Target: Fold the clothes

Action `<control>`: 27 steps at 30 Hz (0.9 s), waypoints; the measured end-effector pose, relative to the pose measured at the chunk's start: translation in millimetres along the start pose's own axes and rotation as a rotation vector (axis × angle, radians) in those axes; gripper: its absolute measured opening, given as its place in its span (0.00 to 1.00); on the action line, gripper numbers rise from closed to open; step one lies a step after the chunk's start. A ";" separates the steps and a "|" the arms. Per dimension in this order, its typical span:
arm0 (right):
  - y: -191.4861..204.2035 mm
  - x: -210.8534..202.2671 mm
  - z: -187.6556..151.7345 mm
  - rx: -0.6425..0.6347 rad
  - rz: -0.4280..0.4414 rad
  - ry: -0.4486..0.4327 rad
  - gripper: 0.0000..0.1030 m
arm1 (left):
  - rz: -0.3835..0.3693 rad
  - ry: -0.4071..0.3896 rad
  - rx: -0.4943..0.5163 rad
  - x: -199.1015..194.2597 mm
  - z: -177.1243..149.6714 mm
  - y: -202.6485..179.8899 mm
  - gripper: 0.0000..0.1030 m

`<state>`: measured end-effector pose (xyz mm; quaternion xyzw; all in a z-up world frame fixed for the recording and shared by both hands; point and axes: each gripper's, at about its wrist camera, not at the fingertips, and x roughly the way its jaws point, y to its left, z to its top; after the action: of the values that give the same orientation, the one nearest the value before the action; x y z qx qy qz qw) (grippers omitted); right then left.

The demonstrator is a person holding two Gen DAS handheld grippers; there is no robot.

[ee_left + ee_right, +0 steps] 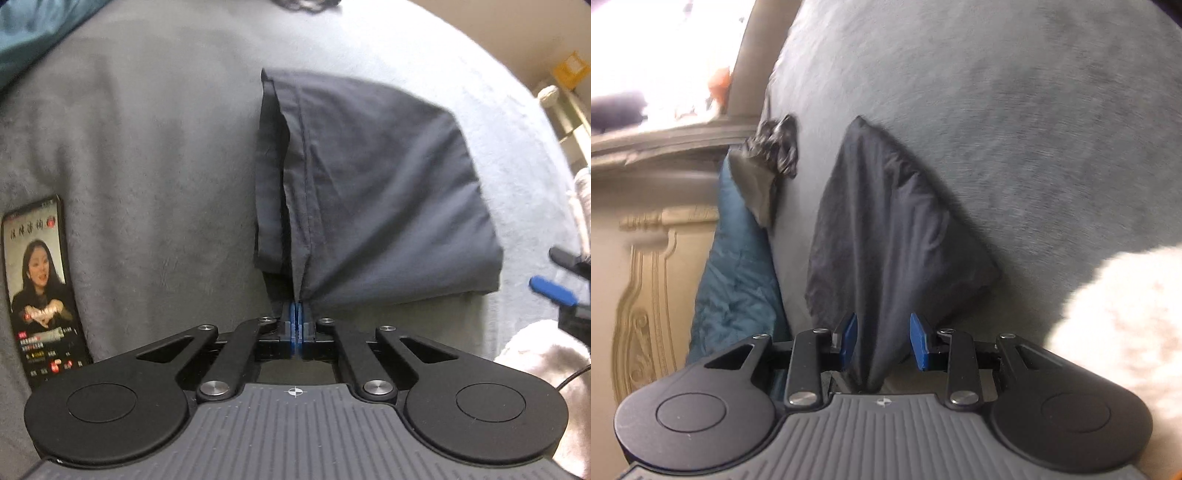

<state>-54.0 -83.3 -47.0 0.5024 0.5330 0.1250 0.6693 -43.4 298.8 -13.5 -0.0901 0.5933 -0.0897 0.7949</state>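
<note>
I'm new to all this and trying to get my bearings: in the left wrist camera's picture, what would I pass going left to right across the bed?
Phone with a video playing → bare grey blanket → dark folded garment, pinched by the left gripper → blue-tipped right gripper at the edge.

A soft grey fleece blanket (147, 129) covers the bed, brushed and slightly mottled, catching pale daylight across its far side. Along one edge a teal quilt (738, 280) is bunched against a cream headboard (642, 295) carved with gilded scrollwork. Beyond it, strong white light from a window (665, 48) washes out everything behind, above a pale moulded ledge (665, 136). A phone (38, 288) lies on the blanket with its screen lit, showing a woman talking. Off to the other side stands pale shelving (569, 118) with a yellow box (571, 70) behind it, too blurred to read.
</note>
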 end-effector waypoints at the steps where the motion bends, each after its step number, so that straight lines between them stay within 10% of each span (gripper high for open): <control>1: 7.9 5.9 0.9 -0.041 -0.007 0.014 0.33 | 0.011 0.008 0.008 2.5 0.1 -2.5 0.00; 14: 46.2 119.7 -27.9 -0.510 -0.269 0.174 0.33 | 0.062 0.063 0.002 11.5 3.5 7.4 0.02; 22: 54.3 100.9 -38.1 -0.615 -0.239 0.076 0.33 | -0.115 -0.260 -0.031 -54.9 17.5 7.1 0.03; 27: 63.3 81.2 -39.9 -0.721 -0.300 -0.086 0.32 | -0.080 -0.287 0.041 -18.4 48.8 -16.2 0.03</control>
<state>-31.6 24.6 -40.8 0.1565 0.4937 0.1838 0.8355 -2.3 289.5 21.2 -0.1093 0.4675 -0.1199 0.8690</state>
